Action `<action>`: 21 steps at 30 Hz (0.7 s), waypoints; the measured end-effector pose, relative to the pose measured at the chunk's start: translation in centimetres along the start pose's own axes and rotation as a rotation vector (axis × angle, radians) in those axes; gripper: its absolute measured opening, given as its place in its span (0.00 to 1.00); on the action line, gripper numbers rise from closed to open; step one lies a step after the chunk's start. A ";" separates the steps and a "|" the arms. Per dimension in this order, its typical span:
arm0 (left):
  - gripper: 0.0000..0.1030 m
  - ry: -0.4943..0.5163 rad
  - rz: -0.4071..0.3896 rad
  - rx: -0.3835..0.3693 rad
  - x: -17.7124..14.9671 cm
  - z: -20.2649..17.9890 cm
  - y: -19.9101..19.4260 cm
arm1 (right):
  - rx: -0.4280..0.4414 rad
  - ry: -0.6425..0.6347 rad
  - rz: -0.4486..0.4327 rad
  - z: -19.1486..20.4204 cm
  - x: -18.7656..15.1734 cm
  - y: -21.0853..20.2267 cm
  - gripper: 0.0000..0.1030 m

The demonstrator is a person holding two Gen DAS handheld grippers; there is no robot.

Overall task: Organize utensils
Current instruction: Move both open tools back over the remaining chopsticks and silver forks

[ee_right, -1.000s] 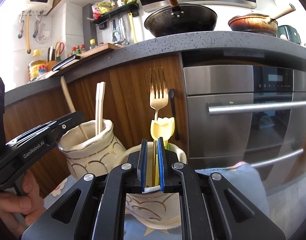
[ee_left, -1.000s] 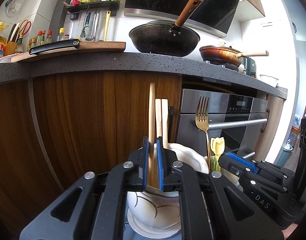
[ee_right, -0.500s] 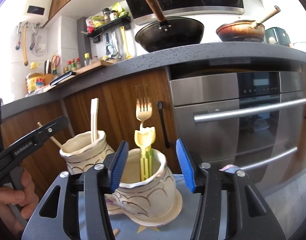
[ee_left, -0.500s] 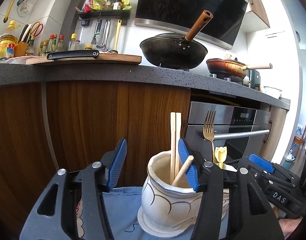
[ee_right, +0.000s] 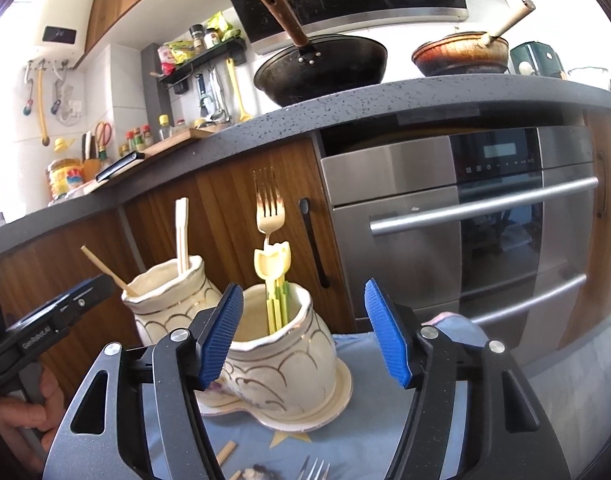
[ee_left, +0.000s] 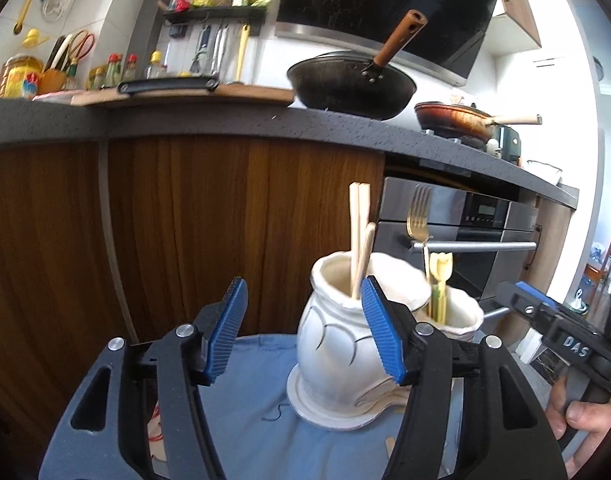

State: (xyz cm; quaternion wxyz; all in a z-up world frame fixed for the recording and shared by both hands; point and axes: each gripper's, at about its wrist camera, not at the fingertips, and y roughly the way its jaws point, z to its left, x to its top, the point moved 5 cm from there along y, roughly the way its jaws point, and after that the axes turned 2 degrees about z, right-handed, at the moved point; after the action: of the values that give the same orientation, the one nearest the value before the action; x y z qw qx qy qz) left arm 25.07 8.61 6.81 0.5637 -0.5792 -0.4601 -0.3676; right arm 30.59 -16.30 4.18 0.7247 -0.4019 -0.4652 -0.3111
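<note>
A cream vase (ee_left: 337, 344) on a saucer holds a pair of chopsticks (ee_left: 359, 228) and a leaning wooden stick. My left gripper (ee_left: 305, 332) is open and still opening; nothing is pressed between its blue pads, and the vase stands just beyond them. A second vase (ee_right: 281, 360) holds a gold fork (ee_right: 269, 212) and yellow tulip-topped utensils (ee_right: 273, 264). My right gripper (ee_right: 303, 336) is also opening, with the vase rim just past its left pad and no grip on anything. The chopstick vase (ee_right: 169, 296) sits further left.
Both vases rest on a blue cloth (ee_left: 249, 400). Fork tines (ee_right: 313, 470) and short wooden pieces (ee_right: 227, 450) lie near its front edge. Behind are wooden cabinet doors (ee_left: 185, 240), a steel oven (ee_right: 465, 220) and a counter with a wok (ee_left: 349, 84).
Both grippers went from shut to open, letting go of the utensil stems. Both drew back, so the vases now show whole in front of the fingers.
</note>
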 end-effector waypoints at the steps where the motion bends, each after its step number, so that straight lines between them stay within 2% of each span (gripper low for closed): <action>1: 0.58 -0.006 0.004 0.004 -0.1 0.3 -0.1 | 0.000 0.003 0.001 -0.1 -0.1 -0.1 0.63; 7: 0.60 -0.069 0.047 0.016 -1.6 2.3 -0.7 | -0.009 0.012 0.023 -0.7 -1.2 -1.4 0.63; 15: 0.62 -0.085 0.095 -0.010 -3.9 2.9 -2.8 | -0.014 0.051 0.072 -1.9 -3.0 -3.0 0.63; 18: 0.62 -0.077 0.111 -0.018 -4.6 2.6 -3.2 | -0.011 0.058 0.098 -1.8 -3.8 -3.7 0.66; 20: 0.62 -0.073 0.136 -0.034 -5.2 2.2 -3.2 | -0.002 0.063 0.122 -1.7 -4.3 -3.8 0.76; 21: 0.62 -0.070 0.154 -0.045 -5.5 1.9 -3.1 | 0.013 0.070 0.139 -1.7 -4.6 -3.9 0.76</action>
State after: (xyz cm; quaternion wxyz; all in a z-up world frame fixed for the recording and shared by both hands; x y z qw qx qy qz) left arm 20.26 9.70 2.38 0.5608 -0.6379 -0.4251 -0.3130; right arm 26.38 -19.30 0.61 0.7630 -0.4176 -0.4123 -0.2709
